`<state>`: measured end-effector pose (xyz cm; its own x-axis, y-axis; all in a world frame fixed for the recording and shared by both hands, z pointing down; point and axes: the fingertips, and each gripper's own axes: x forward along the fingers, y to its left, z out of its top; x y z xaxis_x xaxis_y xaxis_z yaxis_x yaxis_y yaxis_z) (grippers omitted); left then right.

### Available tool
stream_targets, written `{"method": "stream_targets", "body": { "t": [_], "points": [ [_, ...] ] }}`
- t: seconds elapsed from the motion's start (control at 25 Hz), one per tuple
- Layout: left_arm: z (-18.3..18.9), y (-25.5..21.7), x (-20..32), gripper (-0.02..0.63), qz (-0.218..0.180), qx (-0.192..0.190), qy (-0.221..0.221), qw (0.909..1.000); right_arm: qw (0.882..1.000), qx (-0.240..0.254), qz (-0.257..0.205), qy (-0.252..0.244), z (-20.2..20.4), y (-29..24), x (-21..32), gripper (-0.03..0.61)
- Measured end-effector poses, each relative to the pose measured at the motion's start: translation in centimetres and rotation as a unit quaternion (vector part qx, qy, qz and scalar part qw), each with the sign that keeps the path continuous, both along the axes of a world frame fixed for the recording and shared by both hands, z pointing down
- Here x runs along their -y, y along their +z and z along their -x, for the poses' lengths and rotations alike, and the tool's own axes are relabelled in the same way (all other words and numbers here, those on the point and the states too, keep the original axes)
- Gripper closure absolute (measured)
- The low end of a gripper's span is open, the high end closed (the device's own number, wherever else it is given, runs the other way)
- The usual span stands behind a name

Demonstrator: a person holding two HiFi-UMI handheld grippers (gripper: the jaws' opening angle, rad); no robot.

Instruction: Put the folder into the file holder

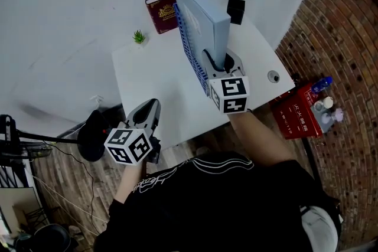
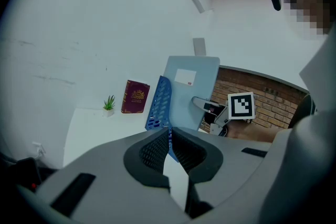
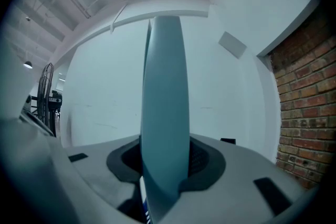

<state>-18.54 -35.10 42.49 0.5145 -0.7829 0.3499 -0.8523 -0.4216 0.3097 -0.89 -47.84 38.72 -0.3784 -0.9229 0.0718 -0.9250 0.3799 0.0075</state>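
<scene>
Pale blue and rigid, the folder (image 1: 201, 19) stands on edge above the white surface (image 1: 147, 82), clamped near its lower corner by the right hand-held gripper (image 1: 218, 62). The right gripper view shows both pads pressed flat against the folder's faces, the jaws about half apart to take its thickness. Gripping low and from the near end probably keeps the panel vertical, so it can slide down edgewise rather than tip. The folder's left face lies right against the blue mesh file holder (image 1: 190, 56); whether its bottom edge sits inside a slot or only beside the mesh wall, I cannot tell. The left hand-held gripper (image 1: 151, 107) hangs off the near edge of the surface, well apart from the work, its jaws closed together with nothing between them. It seems kept clear, though it could brace the light holder if that slid. Against the wall, a dark red book (image 1: 162, 11) and a small plant (image 1: 139, 37) stand out of the folder's path.
</scene>
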Motion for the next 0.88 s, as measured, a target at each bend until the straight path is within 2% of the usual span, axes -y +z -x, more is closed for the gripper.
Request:
{"method": "stream_targets", "body": {
  "t": [0.44,0.88],
  "points": [
    [0.1,0.4,-0.1,0.571,0.003,-0.004,-0.007,1.0000,1.000,-0.002,0.019,0.004,0.0,2.9,-0.2,0.420],
    [1.5,0.7,-0.4,0.571,0.007,-0.011,-0.023,0.9996,0.998,-0.013,0.067,0.004,0.6,6.4,-0.3,0.413]
  ]
}}
